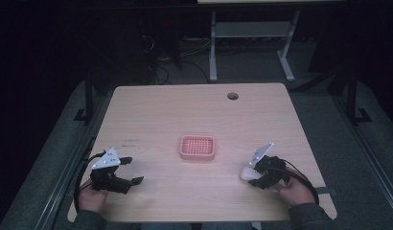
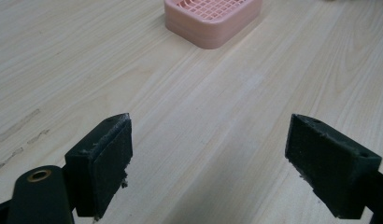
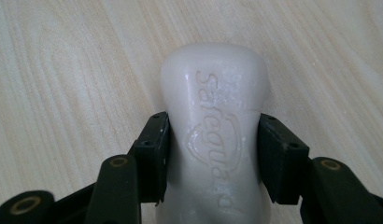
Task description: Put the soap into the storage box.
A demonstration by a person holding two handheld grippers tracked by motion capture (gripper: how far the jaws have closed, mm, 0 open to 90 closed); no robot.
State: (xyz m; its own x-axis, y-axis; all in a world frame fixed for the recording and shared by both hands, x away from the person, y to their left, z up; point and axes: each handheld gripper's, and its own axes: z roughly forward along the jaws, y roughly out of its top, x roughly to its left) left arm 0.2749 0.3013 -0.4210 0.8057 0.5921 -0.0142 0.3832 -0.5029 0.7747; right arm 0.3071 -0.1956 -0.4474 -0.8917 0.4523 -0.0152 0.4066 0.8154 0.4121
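Right gripper view shows the right gripper [image 3: 213, 144] clamped on both sides of a white soap bar [image 3: 215, 121] lying on the wooden table [image 1: 161, 105]. The left gripper [image 2: 208, 154] is spread wide with nothing between its jaws, facing the pink slotted soap dish [image 1: 197, 147] at the table's middle.

I see the right gripper [image 3: 213, 149] clamping a white soap bar [image 3: 213, 107] by its sides, over the wooden table [image 3: 63, 70].

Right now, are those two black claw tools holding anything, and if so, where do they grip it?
The right gripper clamps a white embossed soap bar across its narrow middle, jaws on both long sides. The left gripper is open, holding nothing.
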